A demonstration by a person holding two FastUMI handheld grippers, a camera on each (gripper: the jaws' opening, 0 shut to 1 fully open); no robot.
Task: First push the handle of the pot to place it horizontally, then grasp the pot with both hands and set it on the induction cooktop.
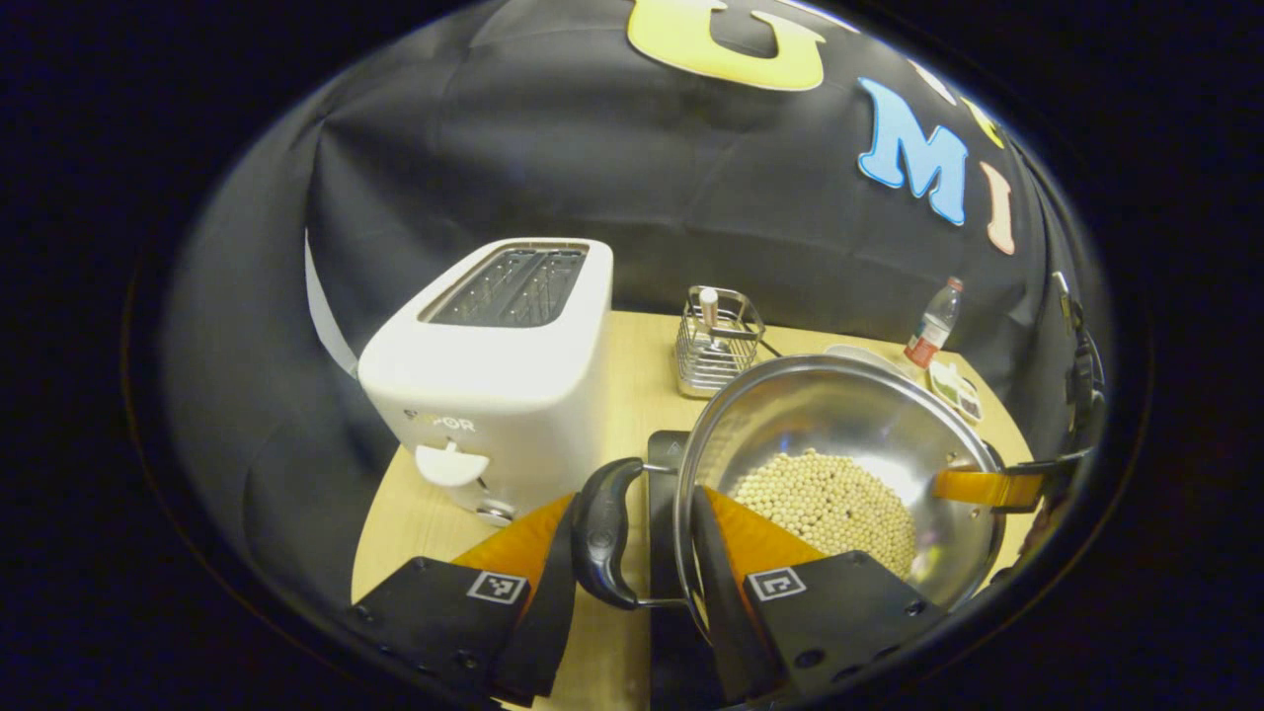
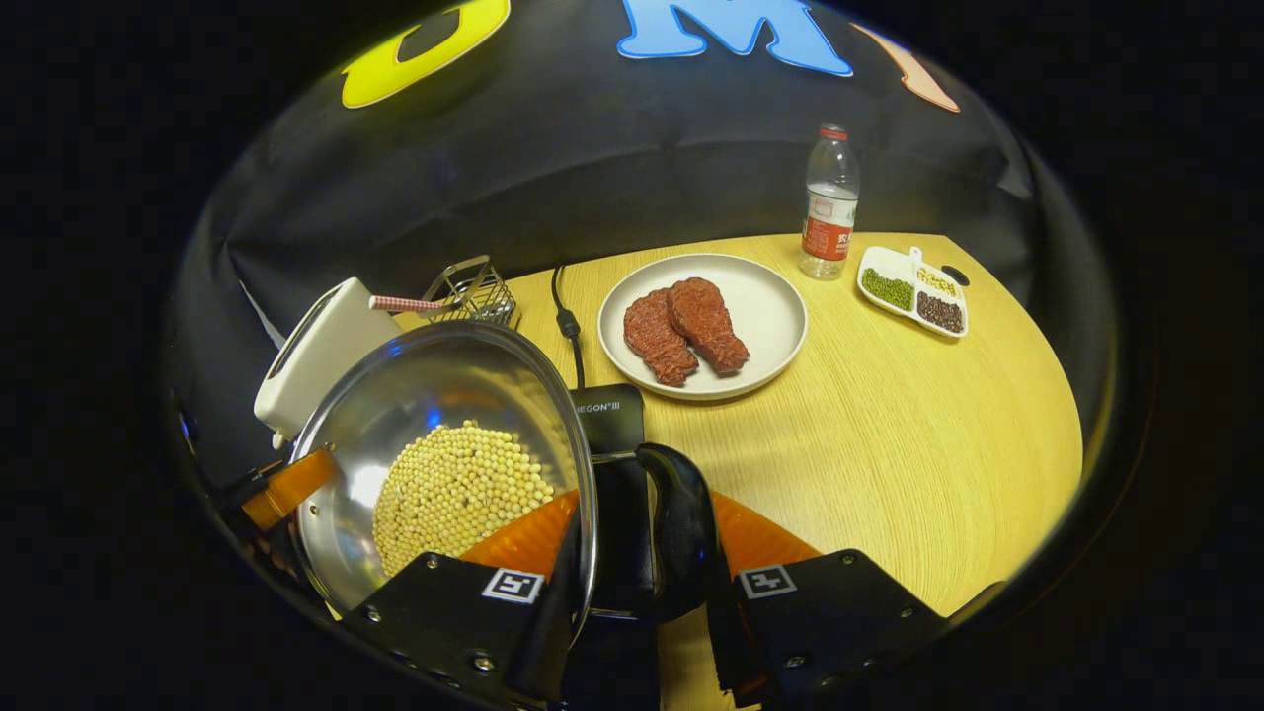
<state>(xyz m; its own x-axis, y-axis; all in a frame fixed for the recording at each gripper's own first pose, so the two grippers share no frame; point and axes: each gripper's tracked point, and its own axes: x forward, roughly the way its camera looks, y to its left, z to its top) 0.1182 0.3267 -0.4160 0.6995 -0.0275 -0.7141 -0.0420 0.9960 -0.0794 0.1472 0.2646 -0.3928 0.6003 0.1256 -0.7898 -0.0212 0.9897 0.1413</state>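
left gripper view: the left gripper (image 1: 632, 583) straddles the pot's (image 1: 839, 474) near loop handle (image 1: 604, 533), one finger outside the loop, the other inside the rim beside the soybeans (image 1: 829, 499); both seem to press, so it looks clamped. the pot appears lifted, with the dark cooktop (image 1: 664, 449) just beneath.

right gripper view: the right gripper (image 2: 642, 583) straddles the opposite handle (image 2: 681, 528) likewise and seems clamped, the pot (image 2: 434, 395) lying to its left and the cooktop (image 2: 610, 415) just ahead, so the move is down.

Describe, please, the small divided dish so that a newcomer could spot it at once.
Start at the wooden table and find the round plate of meat. Beyond it, right of the water bottle, lies the small white divided dish. It alone holds separate heaps of green, dark and pale beans.
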